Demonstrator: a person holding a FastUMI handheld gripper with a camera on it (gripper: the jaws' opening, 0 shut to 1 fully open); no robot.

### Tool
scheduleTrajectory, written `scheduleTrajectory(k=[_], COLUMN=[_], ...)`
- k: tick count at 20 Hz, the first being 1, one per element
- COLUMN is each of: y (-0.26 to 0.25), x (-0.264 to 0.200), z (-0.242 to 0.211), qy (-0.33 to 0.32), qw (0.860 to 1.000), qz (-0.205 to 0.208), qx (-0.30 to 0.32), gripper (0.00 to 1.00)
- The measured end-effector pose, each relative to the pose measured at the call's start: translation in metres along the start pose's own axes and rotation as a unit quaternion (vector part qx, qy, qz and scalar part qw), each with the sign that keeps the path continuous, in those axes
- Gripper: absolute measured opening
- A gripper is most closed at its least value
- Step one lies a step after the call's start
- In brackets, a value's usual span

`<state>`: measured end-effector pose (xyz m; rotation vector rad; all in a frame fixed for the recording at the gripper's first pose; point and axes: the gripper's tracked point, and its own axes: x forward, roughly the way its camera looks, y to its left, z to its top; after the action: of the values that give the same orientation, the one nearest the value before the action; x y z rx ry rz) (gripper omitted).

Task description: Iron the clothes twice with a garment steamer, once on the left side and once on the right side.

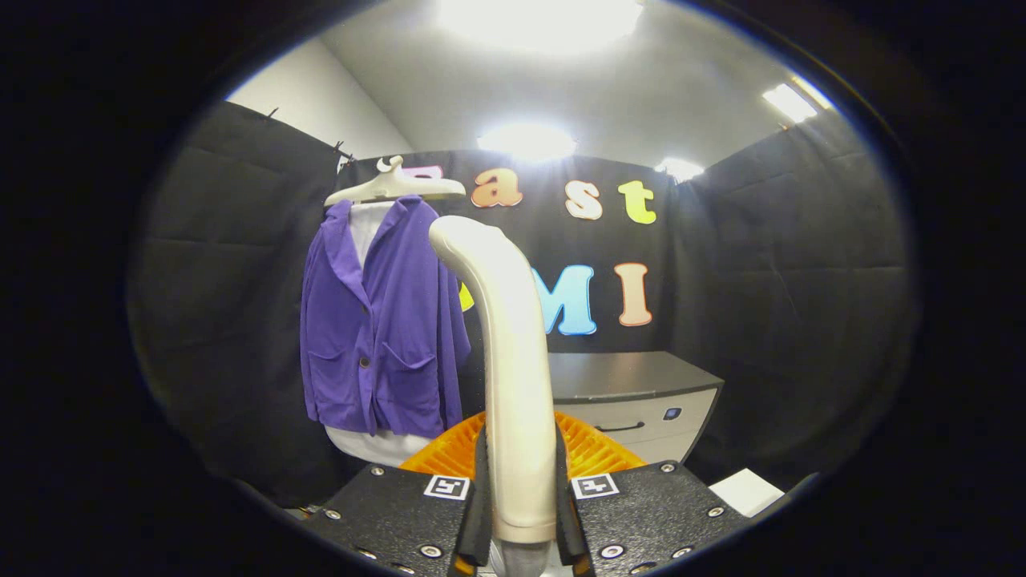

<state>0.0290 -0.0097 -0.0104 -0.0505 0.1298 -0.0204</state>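
Your hand-held gripper [519, 501] is squeezing the tall cream plastic garment steamer [505, 353] by its handle, both fingers pressing, so it stands upright and ready. The purple button jacket [377, 336] hangs far left on a white hanger [393, 186], away from the steamer.

Black quilted cloth walls [224, 264] closing in the booth, white ceiling [609, 88] overhead, bright ceiling lights [529, 140] glaring, low grey cabinet with dark top and drawer handle [641, 401] against the back wall
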Motion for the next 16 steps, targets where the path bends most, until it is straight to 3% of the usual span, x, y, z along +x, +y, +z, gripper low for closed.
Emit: scheduleTrajectory(k=[6, 16], y=[0.008, 0.001], x=[-0.011, -0.013], z=[0.033, 0.009], qy=[-0.042, -0.026], qw=[0.999, 0.999], qz=[0.007, 0.005], qx=[0.014, 0.018], gripper=[0.31, 0.32])
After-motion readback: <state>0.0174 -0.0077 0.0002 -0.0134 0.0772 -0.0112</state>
